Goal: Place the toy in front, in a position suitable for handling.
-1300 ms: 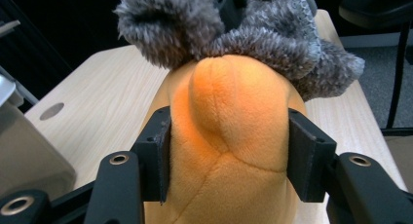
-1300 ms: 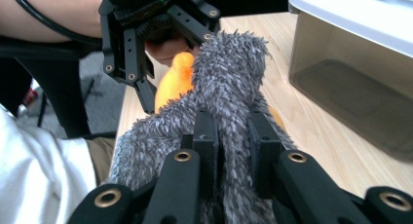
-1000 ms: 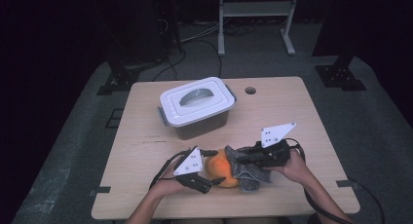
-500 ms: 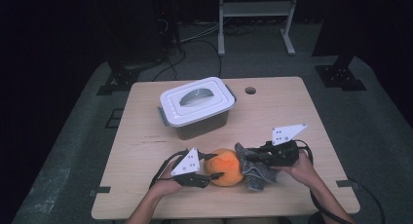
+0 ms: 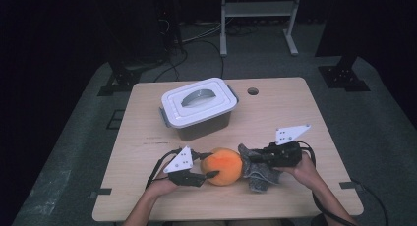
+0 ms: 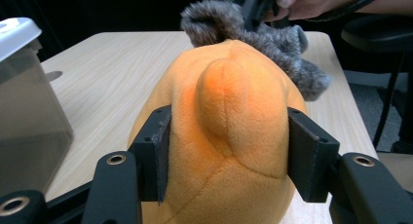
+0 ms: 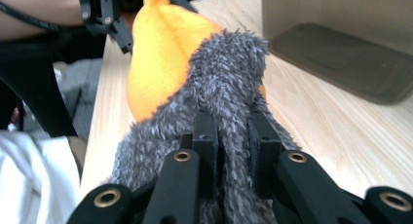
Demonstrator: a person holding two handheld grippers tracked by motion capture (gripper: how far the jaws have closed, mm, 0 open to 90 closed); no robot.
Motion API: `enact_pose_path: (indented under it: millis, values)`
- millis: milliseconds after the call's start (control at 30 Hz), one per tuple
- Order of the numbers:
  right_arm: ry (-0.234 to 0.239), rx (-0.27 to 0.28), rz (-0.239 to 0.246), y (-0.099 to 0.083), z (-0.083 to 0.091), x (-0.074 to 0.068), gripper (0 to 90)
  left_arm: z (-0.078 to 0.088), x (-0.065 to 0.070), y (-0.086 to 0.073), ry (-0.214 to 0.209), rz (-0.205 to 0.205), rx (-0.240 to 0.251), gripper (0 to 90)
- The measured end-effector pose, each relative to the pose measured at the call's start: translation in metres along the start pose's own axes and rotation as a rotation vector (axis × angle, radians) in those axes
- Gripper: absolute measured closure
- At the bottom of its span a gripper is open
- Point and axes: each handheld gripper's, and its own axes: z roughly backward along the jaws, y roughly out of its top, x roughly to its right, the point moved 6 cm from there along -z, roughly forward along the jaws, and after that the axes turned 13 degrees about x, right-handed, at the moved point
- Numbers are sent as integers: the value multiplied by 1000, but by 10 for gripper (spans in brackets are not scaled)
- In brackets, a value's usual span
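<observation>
Near the table's (image 5: 147,137) front edge, the left gripper (image 5: 210,174), jaws half-spread after just closing, clamps the orange plush toy (image 5: 222,166) on both flanks. Opposite, the right gripper (image 5: 252,157) has its jaws pinched tight on the toy's grey furry part (image 5: 259,173); a lidded white container (image 5: 199,107) stands well behind.

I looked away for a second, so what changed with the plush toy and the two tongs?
The left tongs have just closed onto the orange plush. The right tongs, shut on its grey furry part, shifted right and lower, pulling it out sideways. The lidded box on the table stayed put.
</observation>
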Motion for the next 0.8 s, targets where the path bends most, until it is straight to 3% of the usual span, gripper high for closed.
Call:
enact_pose_path:
  millis: [100, 133, 300, 400, 500, 533, 600, 700, 800]
  values:
    - [13, 23, 5, 5, -2, -2, 769, -4, 4, 1, -17, -15, 0, 413]
    - [37, 31, 8, 9, -7, -5, 767, -5, 7, 1, -31, -34, -7, 409]
    - [56, -19, -5, 1, -10, -5, 768, -3, 11, 0, -46, -65, -12, 405]
    - [72, 11, -17, 6, -7, -8, 770, -7, 17, 3, -64, -112, -36, 399]
    - [102, 22, 11, 19, -14, -15, 770, -14, 24, 6, -92, -157, -55, 392]
    - [127, -4, 44, 27, -25, -22, 770, -19, 30, 8, -108, -189, -69, 386]
    - [135, -35, 70, 29, -34, -27, 770, -21, 30, 8, -95, -210, -88, 386]
    - [119, -24, 57, 27, -31, -23, 770, -18, 27, 8, -73, -187, -81, 406]
    - [80, -32, 32, 16, -21, -14, 770, -13, 19, 9, -35, -131, -63, 416]
